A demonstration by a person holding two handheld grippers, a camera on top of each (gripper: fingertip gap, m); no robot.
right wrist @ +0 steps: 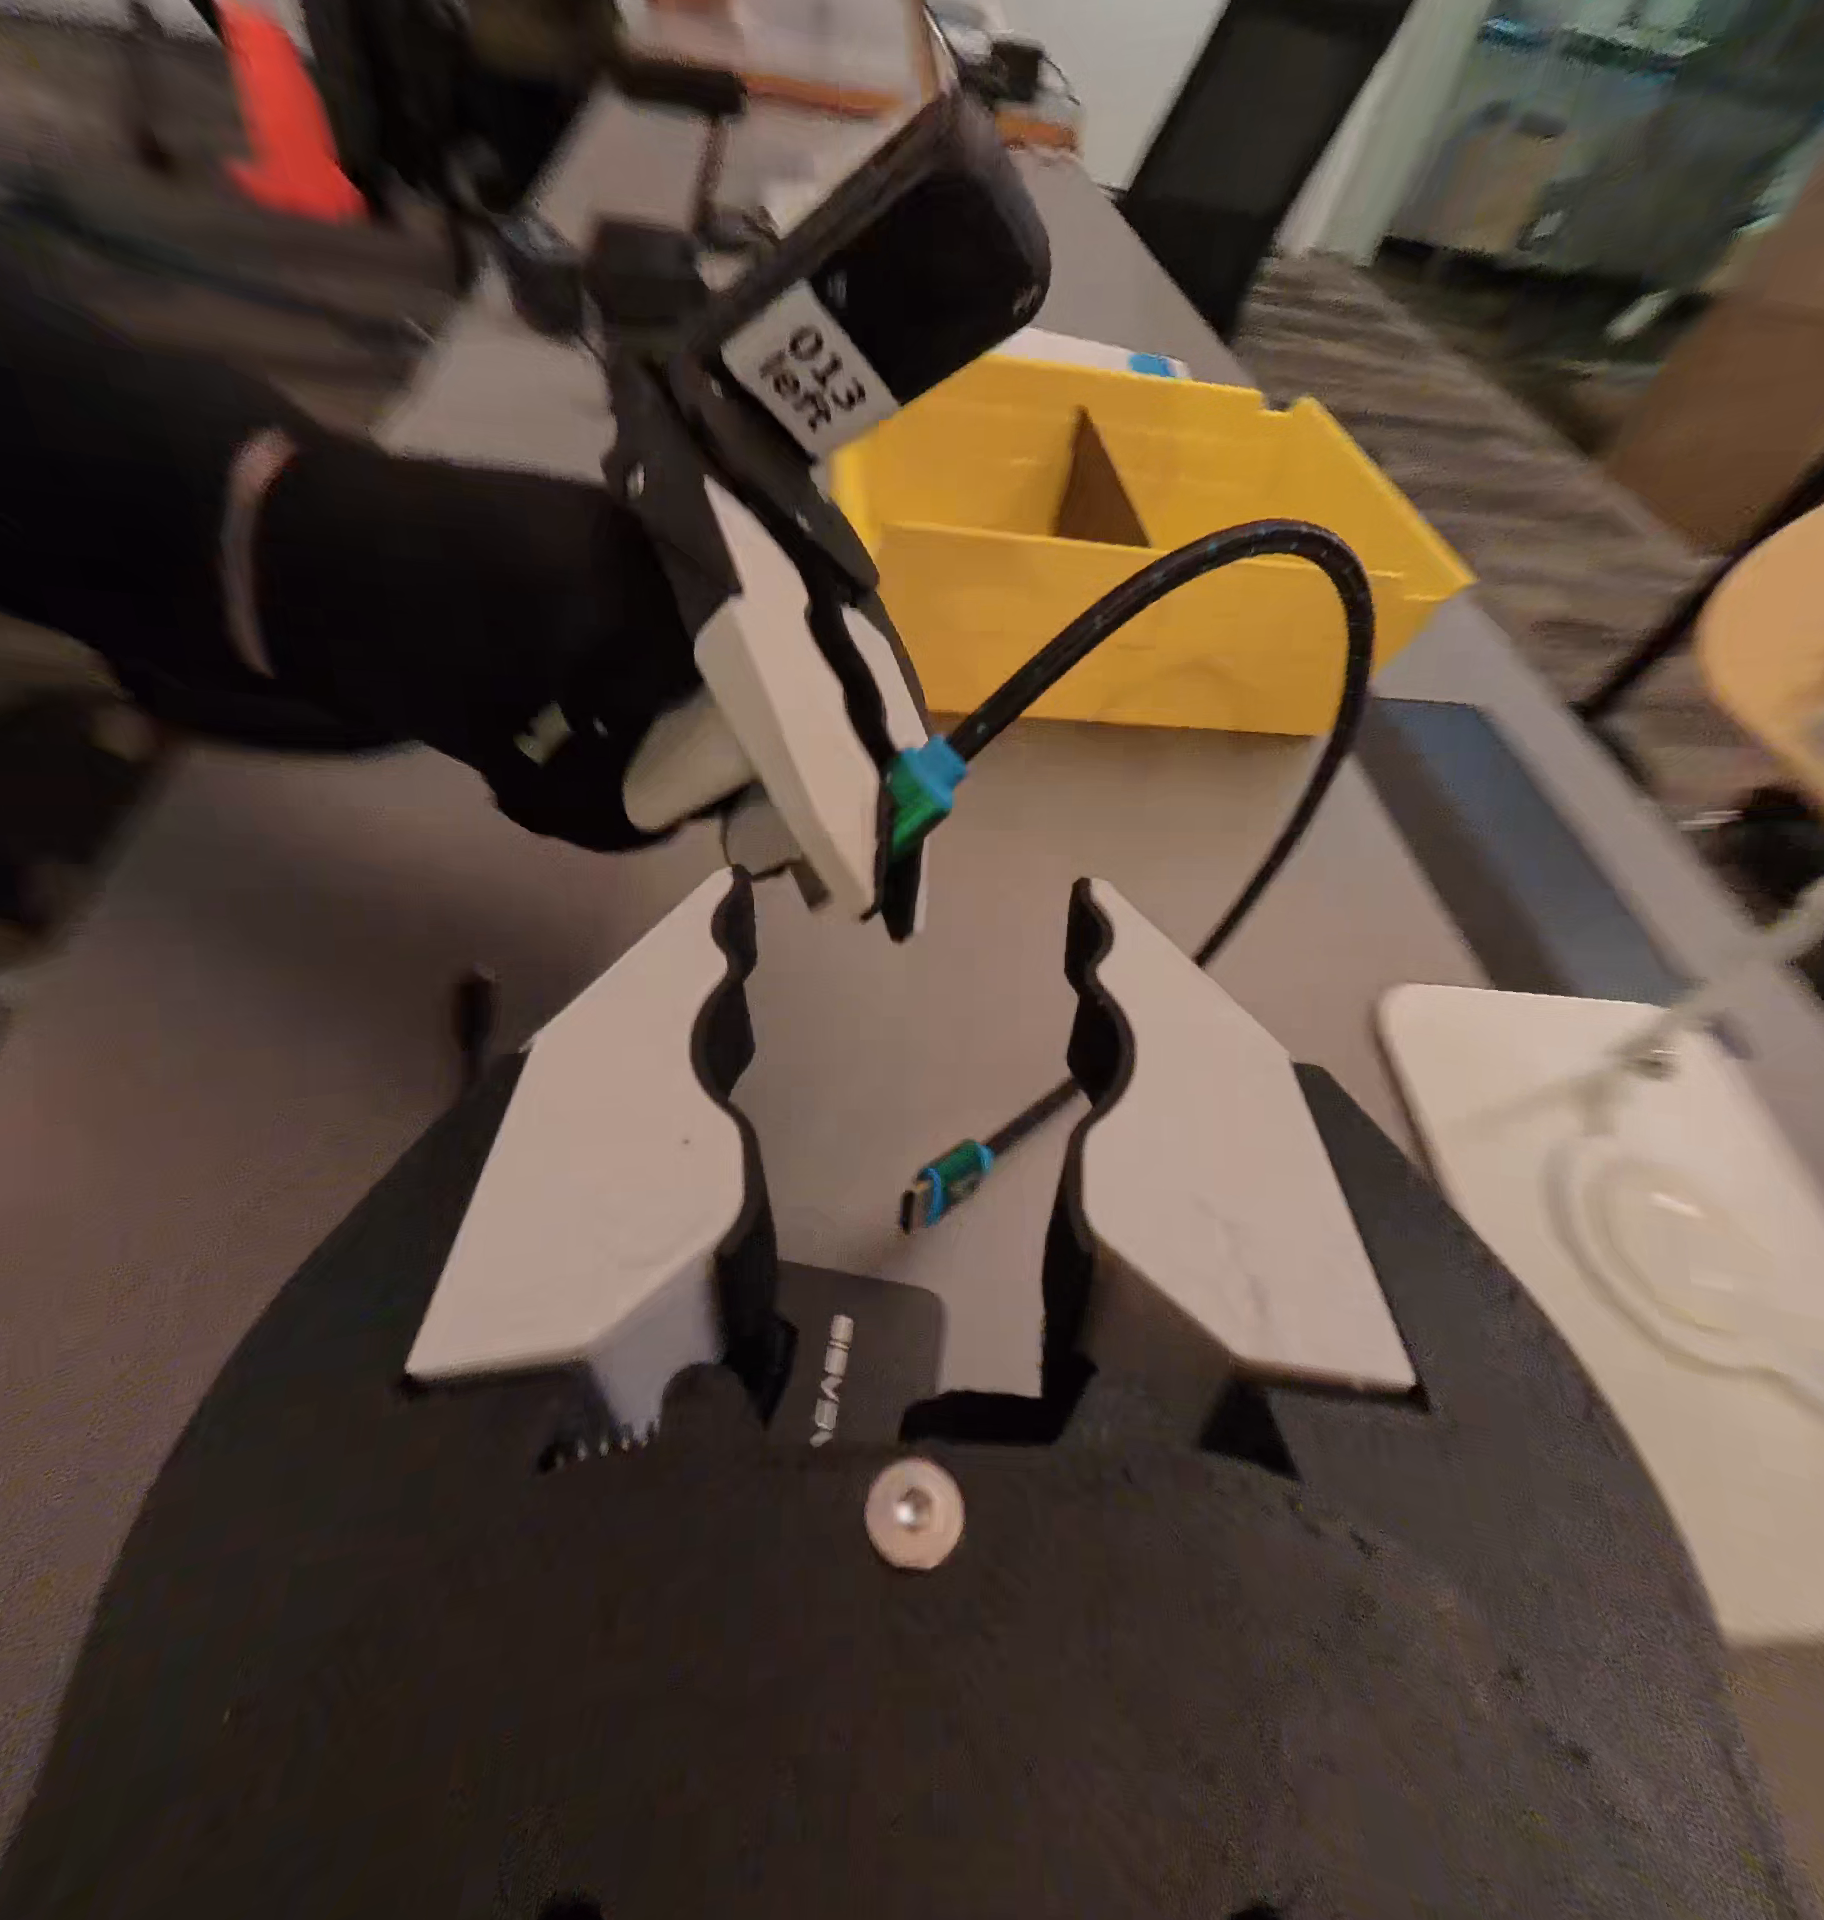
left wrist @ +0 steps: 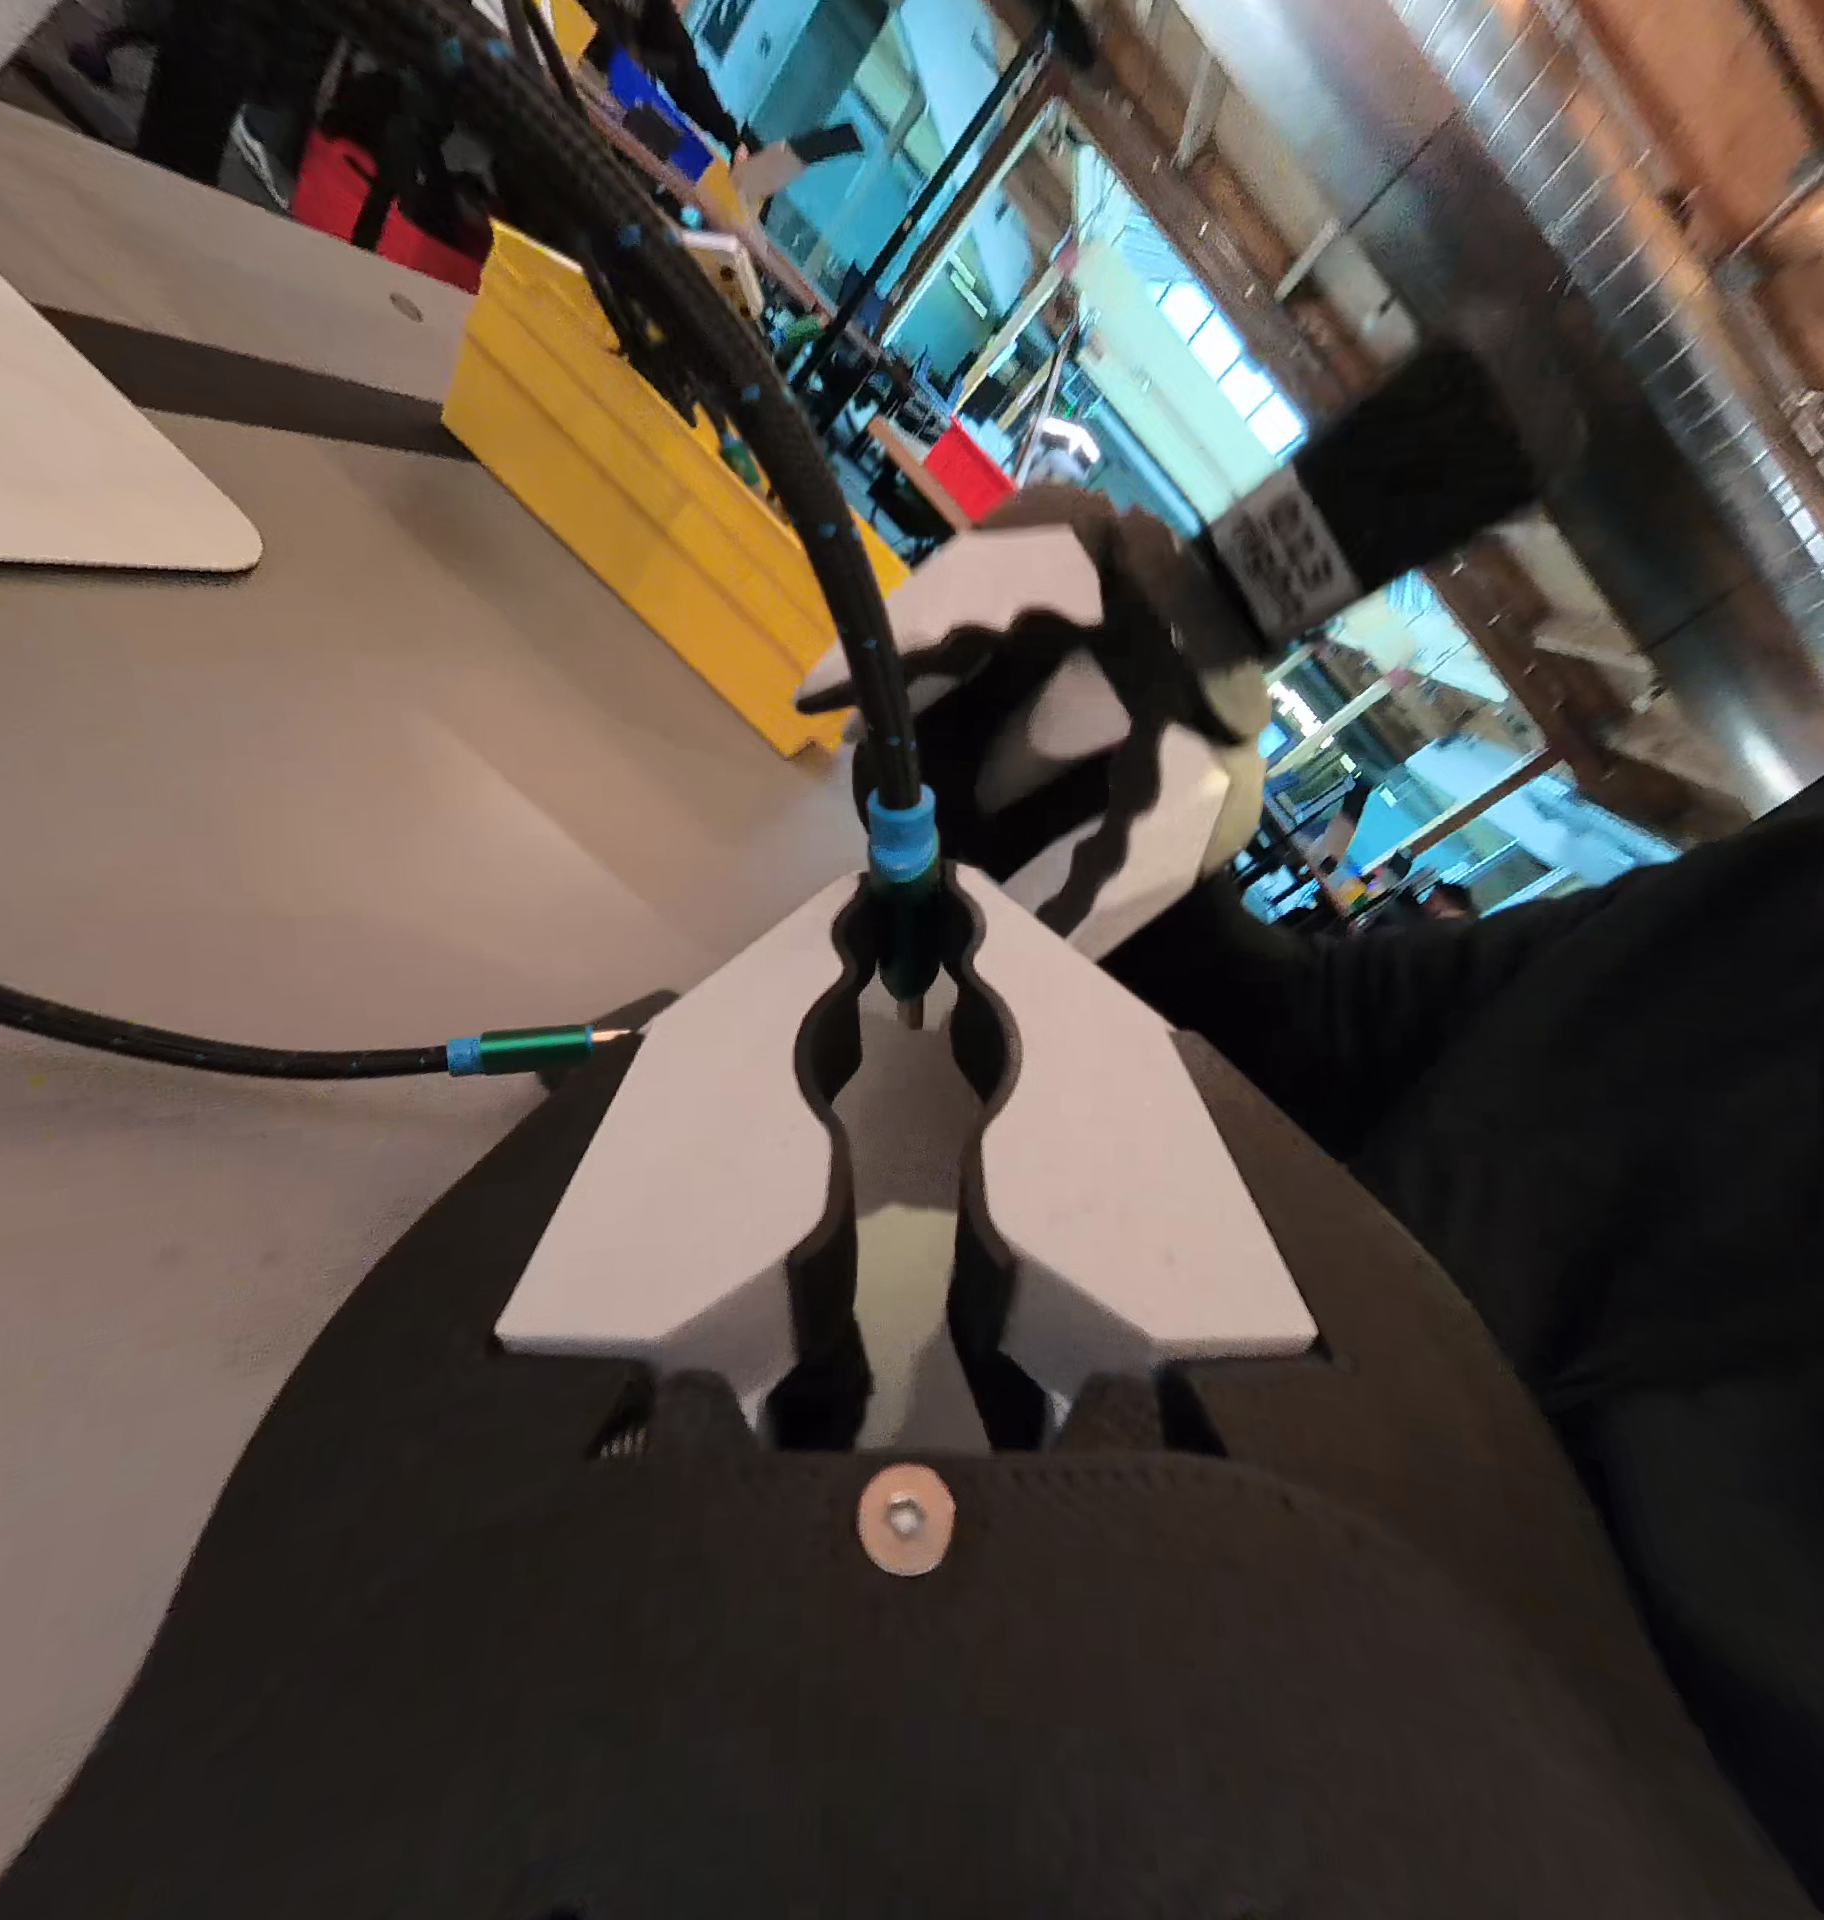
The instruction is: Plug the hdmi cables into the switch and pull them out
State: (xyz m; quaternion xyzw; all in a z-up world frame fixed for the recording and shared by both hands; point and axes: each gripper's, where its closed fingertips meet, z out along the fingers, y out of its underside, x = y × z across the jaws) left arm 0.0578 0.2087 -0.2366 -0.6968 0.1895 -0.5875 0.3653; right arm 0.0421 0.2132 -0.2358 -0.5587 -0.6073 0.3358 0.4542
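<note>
A grey table (right wrist: 264,1039) carries the whole scene. At its far side sits a yellow bin (right wrist: 1147,613) with a divider inside, and a white stand base (right wrist: 1510,1195) lies flat on the table to the right in the right wrist view.

The left gripper (left wrist: 910,940) is pinching a green-and-blue cable plug (left wrist: 903,883) between its fingertips — the metal tip points back toward the camera, and the braided black cable (left wrist: 783,436) arches up and away from the plug. Seen from the right wrist view, that same gripper hangs above the table in a black-gloved hand (right wrist: 368,623), tilted downward with the plug caught at its tips.

The right gripper (right wrist: 913,899) is spread wide, nothing between its fingers. The black switch (right wrist: 866,1351) rests on the table between the roots of those fingers, only one corner showing; no cable is plugged into the visible part.

A second plug (right wrist: 944,1179), also green with a blue collar, lies loose on the table just beyond the switch — near it, not touching. In the left wrist view it rests flat beside the left finger.
</note>
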